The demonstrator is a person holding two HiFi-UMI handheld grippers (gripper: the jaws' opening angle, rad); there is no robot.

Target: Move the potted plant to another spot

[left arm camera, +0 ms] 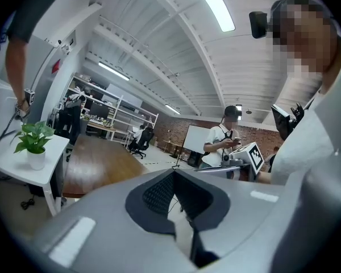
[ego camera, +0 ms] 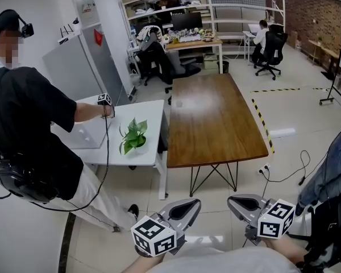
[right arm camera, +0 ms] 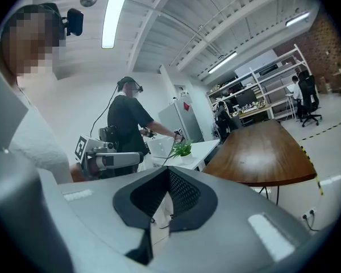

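The potted plant [ego camera: 133,136], green leaves in a small white pot, stands on the white table [ego camera: 152,114] across the floor from me; it also shows as the plant [left arm camera: 34,144] in the left gripper view and the plant [right arm camera: 183,150] in the right gripper view. My left gripper [ego camera: 188,205] and right gripper [ego camera: 234,201] hang side by side at the bottom of the head view, well short of the table. In both gripper views, the left gripper [left arm camera: 173,172] and the right gripper [right arm camera: 168,169] are shut with nothing between them.
A person in black [ego camera: 28,124] with a headset stands at the white table's left, holding another gripper [ego camera: 105,100] close to the plant. A long wooden table [ego camera: 213,118] adjoins the white one. Another person's legs [ego camera: 329,175] are at right. Shelves and desks stand behind.
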